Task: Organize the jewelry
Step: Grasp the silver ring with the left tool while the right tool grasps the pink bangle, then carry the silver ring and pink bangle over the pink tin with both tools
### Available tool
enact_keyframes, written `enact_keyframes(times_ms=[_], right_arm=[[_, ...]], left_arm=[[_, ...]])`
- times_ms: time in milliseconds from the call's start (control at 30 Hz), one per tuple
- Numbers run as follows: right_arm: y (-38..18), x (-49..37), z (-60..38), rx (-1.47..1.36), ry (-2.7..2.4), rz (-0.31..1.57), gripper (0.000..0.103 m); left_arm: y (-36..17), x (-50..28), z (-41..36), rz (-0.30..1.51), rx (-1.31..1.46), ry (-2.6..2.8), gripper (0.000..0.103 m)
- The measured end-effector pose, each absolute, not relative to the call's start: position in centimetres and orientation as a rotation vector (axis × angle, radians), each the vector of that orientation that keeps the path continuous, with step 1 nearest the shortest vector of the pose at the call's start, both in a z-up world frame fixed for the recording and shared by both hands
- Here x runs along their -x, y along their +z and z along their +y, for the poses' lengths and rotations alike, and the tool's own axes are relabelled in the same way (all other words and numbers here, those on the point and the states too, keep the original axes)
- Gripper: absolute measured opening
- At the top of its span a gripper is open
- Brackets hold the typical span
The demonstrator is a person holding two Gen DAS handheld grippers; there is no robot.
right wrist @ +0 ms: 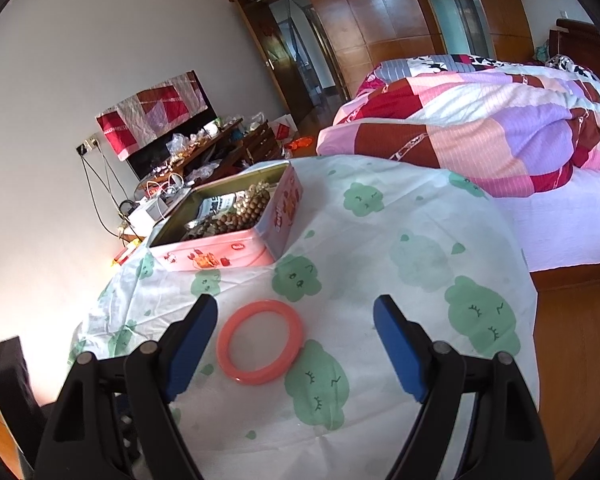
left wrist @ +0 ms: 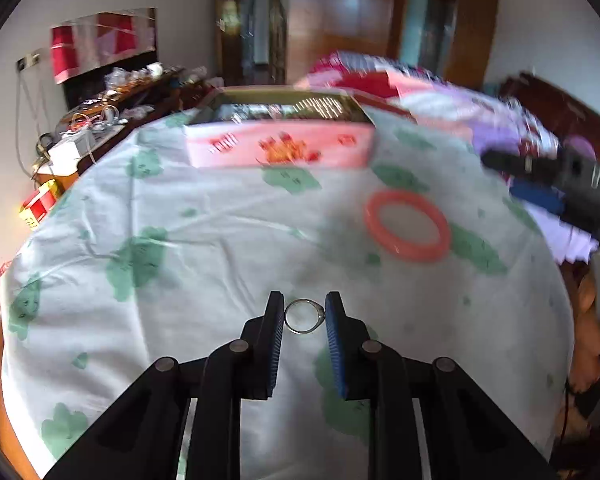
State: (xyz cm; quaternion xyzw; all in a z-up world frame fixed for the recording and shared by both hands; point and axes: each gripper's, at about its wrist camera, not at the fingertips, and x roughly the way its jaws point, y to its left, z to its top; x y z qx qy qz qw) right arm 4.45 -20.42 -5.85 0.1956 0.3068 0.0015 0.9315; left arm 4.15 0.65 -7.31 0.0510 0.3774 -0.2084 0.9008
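My left gripper is shut on a small silver ring, holding it between the fingertips above the cloth. An orange bangle lies on the cloth ahead and to the right; in the right wrist view the bangle lies between my open right gripper's fingers, nearer the left one. A pink tin box stands open at the far side, holding wooden bead strands; it shows blurred in the left wrist view. The right gripper shows at the right edge.
The table carries a white cloth with green shapes. A bed with a patchwork quilt lies to the right. A cluttered dark cabinet with cables stands along the left wall.
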Motion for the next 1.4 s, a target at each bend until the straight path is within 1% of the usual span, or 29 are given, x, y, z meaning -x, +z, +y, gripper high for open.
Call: enact_keyframes(times_ms=[133,300,533,733,967,1133,1400], right_arm=[[-6.3,-5.3,-20.0,-0.383,0.024,0.683,0.083],[-7.2,-7.4,-17.7,-0.282,0.076,0.787,0.083],[-8.6,-10.5,-14.3,-0.12,0.088,0.922,0.083],[-10.3,-11.0,-12.8,-0.015,0.063,0.98,0.086],[-10.1,-10.4,-12.9,0.029,0.089,0.967,0.084],[-9.9,-10.2,-13.3,0.0,0.092,0.95,0.084],[-7.0,-9.0,-14.1,-0.097,0.097,0.822,0.083]], left_arm=[[-5.6,-4.5,2.3,0.712,-0.041,-0.41,0.021],[-4.0,-5.1,3.7,0.664,-0.007,-0.378,0.021],[-3.6,-5.8,4.7,0.655,0.023,-0.359,0.021],[-3.9,-6.0,5.1,0.665,0.031,-0.356,0.021],[-4.2,-6.0,5.6,0.676,0.048,-0.352,0.021],[-4.3,-6.1,5.8,0.676,0.062,-0.351,0.021],[-4.3,-6.4,5.8,0.676,0.069,-0.345,0.021]])
